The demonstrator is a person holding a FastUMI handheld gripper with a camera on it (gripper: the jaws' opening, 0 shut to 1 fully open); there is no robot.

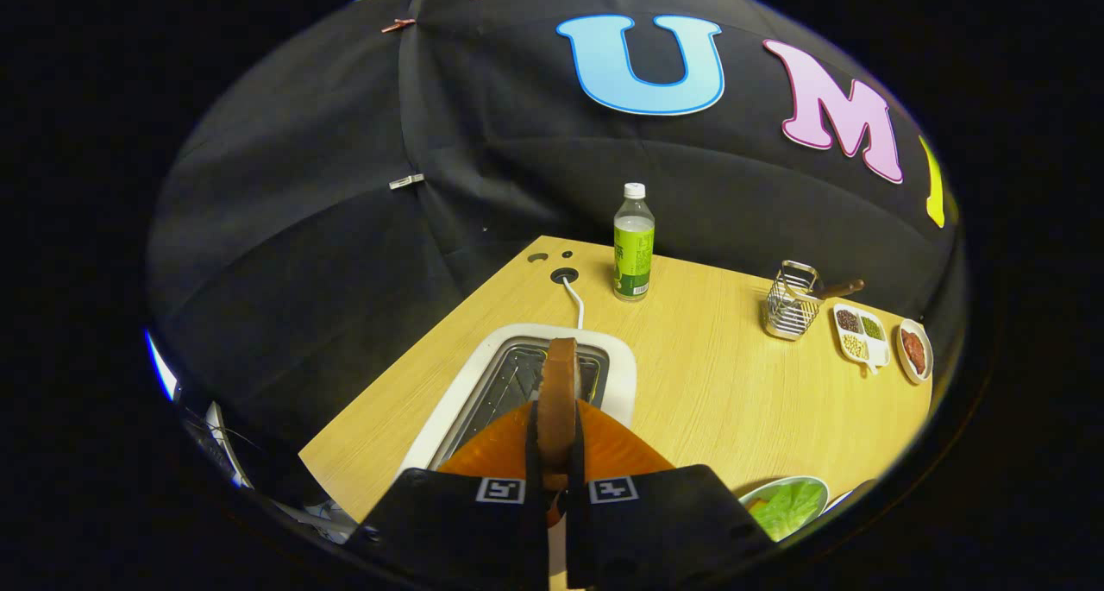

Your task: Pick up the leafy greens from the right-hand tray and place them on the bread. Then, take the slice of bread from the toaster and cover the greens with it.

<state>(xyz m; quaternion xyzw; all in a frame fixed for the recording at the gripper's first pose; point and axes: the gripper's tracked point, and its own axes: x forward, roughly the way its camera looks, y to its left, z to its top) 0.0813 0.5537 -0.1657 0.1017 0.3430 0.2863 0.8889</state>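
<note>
Gripper [556, 453] clamped edge-on on bread slice [558, 392] — jaws nearly closed, both sides pressing. Toaster [621, 371] just beyond/below tips. Greens [789, 506] on plate, right of jaws — nearby.

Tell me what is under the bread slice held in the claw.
The claw is shut on the brown bread slice, held edge-on above the white toaster, whose metal slot shows beneath. The slot's inside is partly hidden by bread and fingers.

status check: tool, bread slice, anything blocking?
Tool shut on bread slice, held edge-on above the toaster. Leafy greens in dish beside the tool. Nothing in the way.
</note>
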